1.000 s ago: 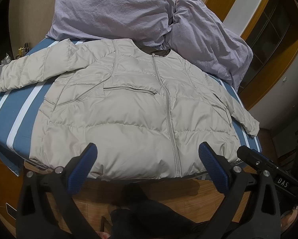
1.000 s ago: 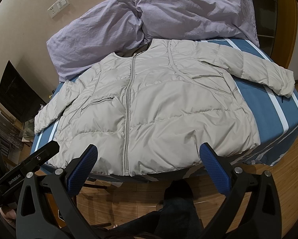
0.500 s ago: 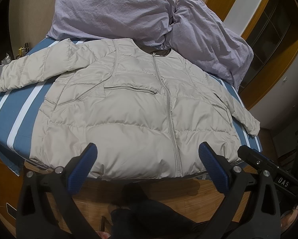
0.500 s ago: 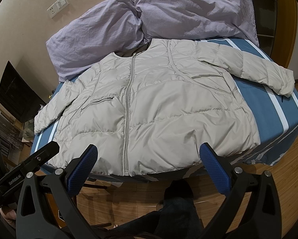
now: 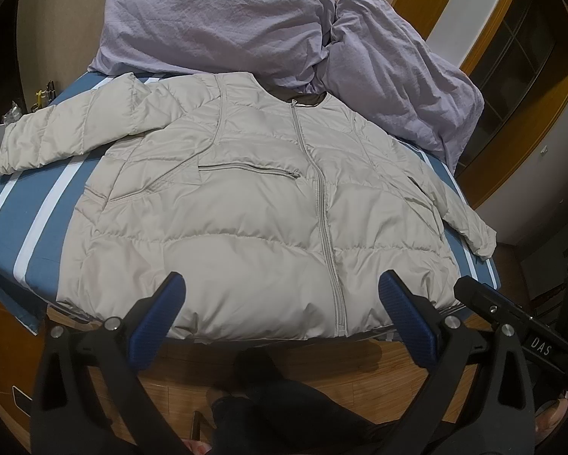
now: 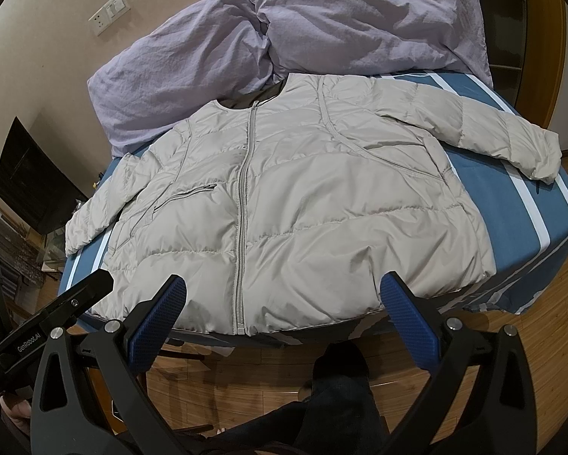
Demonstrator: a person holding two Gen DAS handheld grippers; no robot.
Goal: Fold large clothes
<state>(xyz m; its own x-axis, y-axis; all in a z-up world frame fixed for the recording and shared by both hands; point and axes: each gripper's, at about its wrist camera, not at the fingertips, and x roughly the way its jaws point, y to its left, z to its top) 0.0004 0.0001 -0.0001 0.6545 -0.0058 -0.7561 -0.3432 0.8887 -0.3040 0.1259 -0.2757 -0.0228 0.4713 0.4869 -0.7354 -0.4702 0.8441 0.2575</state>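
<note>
**Jacket laid out, both grippers held back at the foot of the bed**

We see the pale grey puffer jacket (image 5: 253, 204) lying front-up and zipped across the middle of both frames, spread flat on the blue striped bed (image 5: 37, 227). Its collar points toward the upper centre, touching the lilac pillows (image 5: 223, 19) piled at the head, and its hem hangs just over the near edge of the mattress. Each sleeve angles out to one side: one reaches the left edge of the left wrist frame (image 5: 49, 136), the other ends at the right edge of the right wrist frame (image 6: 511, 132). We judge this spread-out lie is deliberate, since a bulky garment folds cleanly only when the body is smooth and the sleeves are free to bring inward.

The left gripper (image 5: 280, 303) sits low in its frame with jaws spread wide and nothing between them. The right gripper (image 6: 284, 303) stands the same way, jaws apart and empty. Both hover short of the hem, above the wooden floor (image 6: 246, 371), touching no cloth.

We read this as the start: no fold is made yet. The likely first move is taking a sleeve or side edge; slippery, puffy fabric may slide from a shallow pinch.
</note>
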